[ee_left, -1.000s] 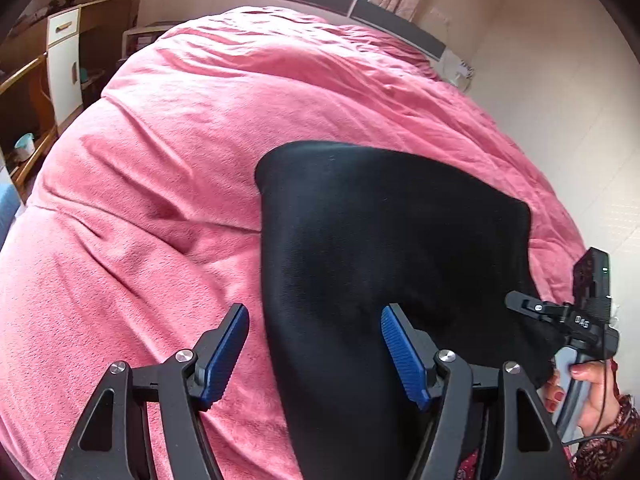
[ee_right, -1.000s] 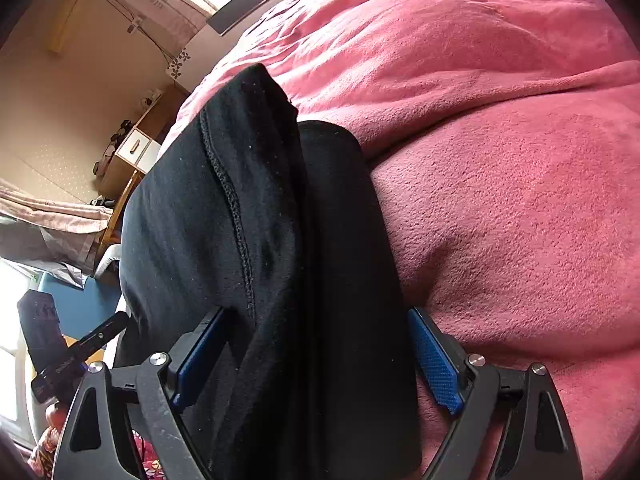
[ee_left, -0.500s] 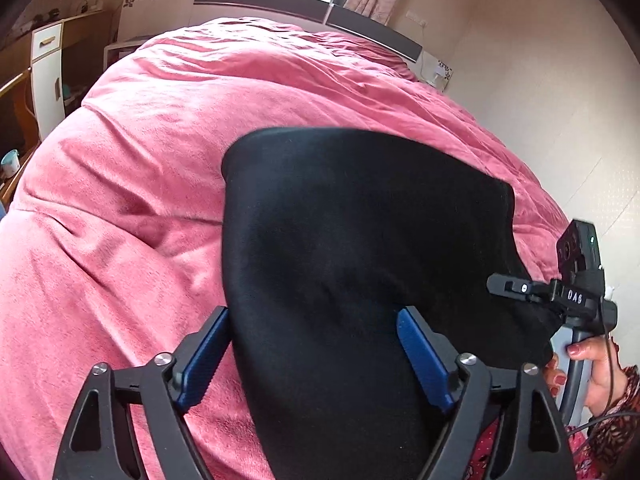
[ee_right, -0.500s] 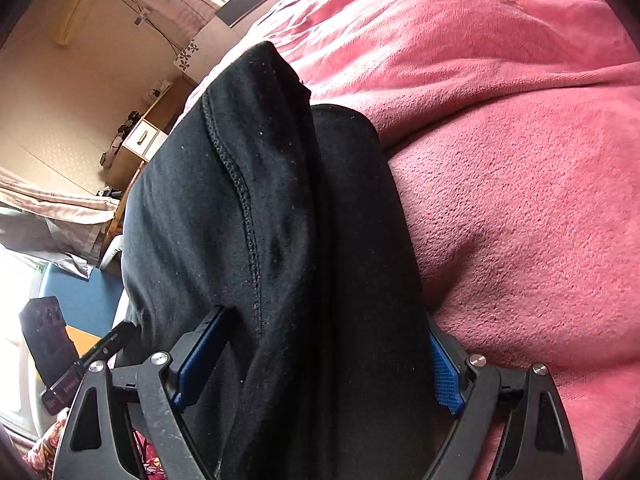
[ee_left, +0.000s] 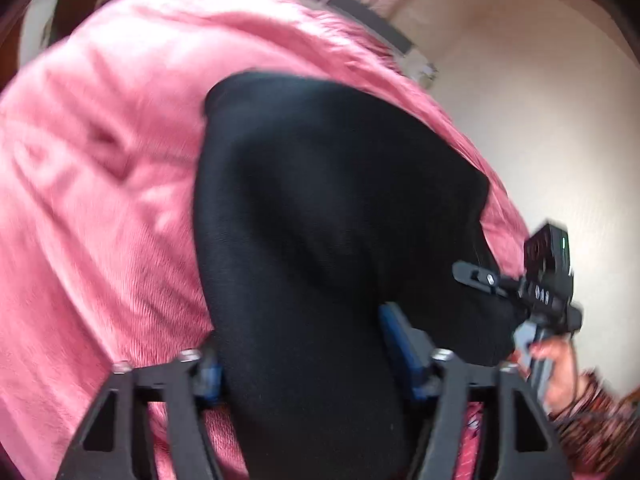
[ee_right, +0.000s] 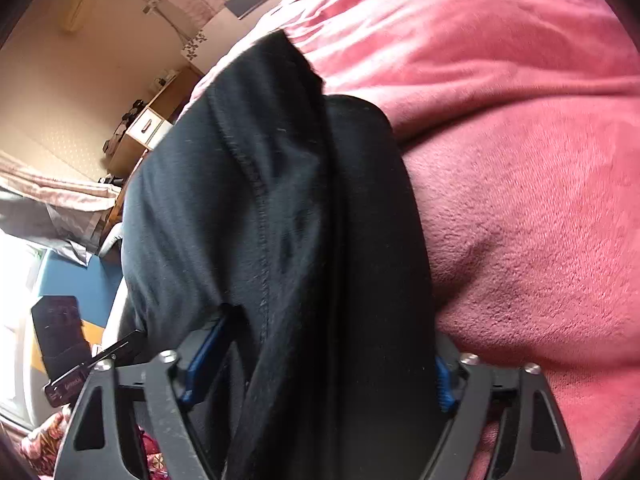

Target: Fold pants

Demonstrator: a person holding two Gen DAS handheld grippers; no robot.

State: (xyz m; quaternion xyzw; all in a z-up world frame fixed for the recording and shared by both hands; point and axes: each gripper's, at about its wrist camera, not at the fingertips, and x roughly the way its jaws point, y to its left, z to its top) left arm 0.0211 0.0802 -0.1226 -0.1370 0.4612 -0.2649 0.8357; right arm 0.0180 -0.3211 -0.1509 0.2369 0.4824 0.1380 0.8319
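**Black pants caught between both grippers on a pink bed**

Pink fleece bedding (ee_left: 100, 200) is filling most of both views, rumpling up toward a window at the far end of the room. Far left in the right wrist view, a wooden cabinet with a white drawer (ee_right: 146, 126) is standing against the wall, and a blue surface (ee_right: 76, 280) is showing below it.

Lying across the bedding, the black pants (ee_left: 332, 208) are already folded into a thick bundle, running from the near edge away toward the far side. In the left wrist view, which is blurring, the left gripper (ee_left: 300, 344) is straddling the near left part of the bundle: its jaws have just been closing, and the cloth is filling the gap between the blue pads (ee_left: 394, 328), which are pressing into it on both sides. To the right, a hand (ee_left: 556, 364) with a patterned sleeve is holding the other tool's handle.

In the right wrist view, the right gripper (ee_right: 320, 364) is sitting over the bundle's right end, where a stitched seam (ee_right: 260, 216) is running along the top layer. Its jaws have just been closing too; the bulky folds are lying between them, with both pads largely buried in cloth. The cloth is hiding the bedding underneath and most of each fingertip.
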